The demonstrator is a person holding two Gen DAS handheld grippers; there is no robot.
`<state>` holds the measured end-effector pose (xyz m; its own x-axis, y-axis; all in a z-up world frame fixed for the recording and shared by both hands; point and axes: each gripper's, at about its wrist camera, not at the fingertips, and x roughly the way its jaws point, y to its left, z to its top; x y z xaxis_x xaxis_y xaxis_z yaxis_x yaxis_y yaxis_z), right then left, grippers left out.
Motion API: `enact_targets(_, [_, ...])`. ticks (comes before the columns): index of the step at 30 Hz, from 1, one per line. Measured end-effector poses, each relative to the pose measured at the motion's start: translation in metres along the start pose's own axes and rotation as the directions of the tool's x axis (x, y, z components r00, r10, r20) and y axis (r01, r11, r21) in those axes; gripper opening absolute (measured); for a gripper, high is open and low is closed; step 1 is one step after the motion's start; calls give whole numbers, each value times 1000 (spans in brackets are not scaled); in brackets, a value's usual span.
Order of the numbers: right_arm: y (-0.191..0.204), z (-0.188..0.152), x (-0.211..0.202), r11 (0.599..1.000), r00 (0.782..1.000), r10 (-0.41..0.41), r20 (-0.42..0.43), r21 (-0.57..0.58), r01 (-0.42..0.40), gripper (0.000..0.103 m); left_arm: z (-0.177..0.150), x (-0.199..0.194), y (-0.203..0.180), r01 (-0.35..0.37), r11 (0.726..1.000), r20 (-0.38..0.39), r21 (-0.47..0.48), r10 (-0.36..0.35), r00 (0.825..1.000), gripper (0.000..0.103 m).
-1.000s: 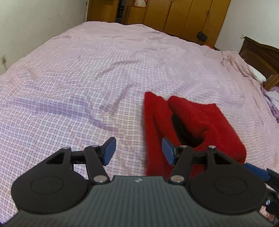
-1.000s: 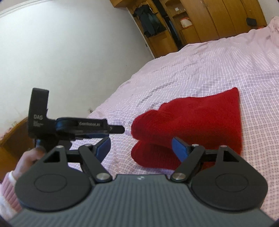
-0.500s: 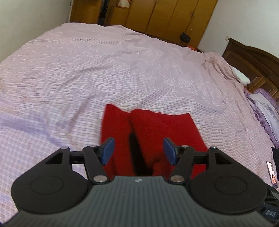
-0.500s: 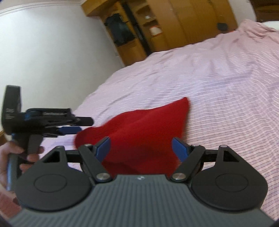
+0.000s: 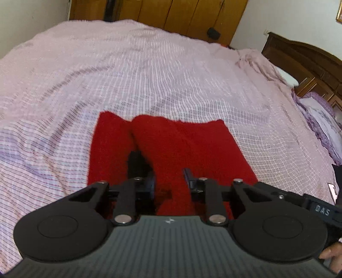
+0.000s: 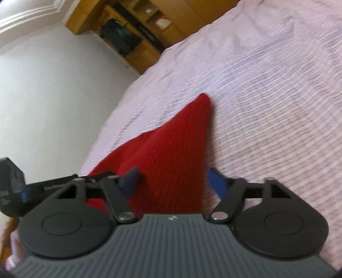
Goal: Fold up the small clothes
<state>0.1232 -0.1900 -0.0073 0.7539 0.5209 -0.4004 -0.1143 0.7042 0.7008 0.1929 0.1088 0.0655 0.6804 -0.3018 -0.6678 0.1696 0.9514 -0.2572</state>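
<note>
A red knitted garment (image 5: pixel 171 147) lies folded on the pink checked bedspread (image 5: pixel 149 70). In the left wrist view its near edge sits between the fingers of my left gripper (image 5: pixel 168 181), whose jaws are narrowed around a fold of the cloth. In the right wrist view the garment (image 6: pixel 171 154) runs between the blue pads of my right gripper (image 6: pixel 173 181), which is open and straddles its near corner. The left gripper's body (image 6: pixel 27 188) shows at the left of that view.
Wooden wardrobes (image 5: pixel 171 15) stand beyond the bed's far end. A dark wooden headboard (image 5: pixel 303 59) and purple bedding (image 5: pixel 320 119) are at the right. A white wall (image 6: pixel 53 85) is on the left of the right wrist view.
Both grippers have moved forward onto the near edge of the red garment. The left jaws have narrowed around a fold. The right gripper has tilted and now straddles the corner.
</note>
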Motion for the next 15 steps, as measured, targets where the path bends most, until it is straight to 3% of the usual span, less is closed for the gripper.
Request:
enact_targets(6, [44, -2, 10, 987, 998, 55, -19, -147, -57, 61, -8, -35, 21, -73, 997, 101, -9, 74, 992, 26])
enact_targets(10, [76, -11, 27, 962, 999, 20, -50, -272, -33, 61, -16, -28, 53, -117, 990, 63, -79, 122, 991, 29])
enact_targets(14, [83, -20, 38, 947, 998, -38, -44, -319, 22, 62, -26, -18, 69, -139, 983, 53, -122, 146, 988, 68])
enact_targets(15, [80, -19, 36, 951, 999, -37, -40, -309, 23, 62, -27, -17, 72, -133, 983, 53, -125, 141, 989, 74])
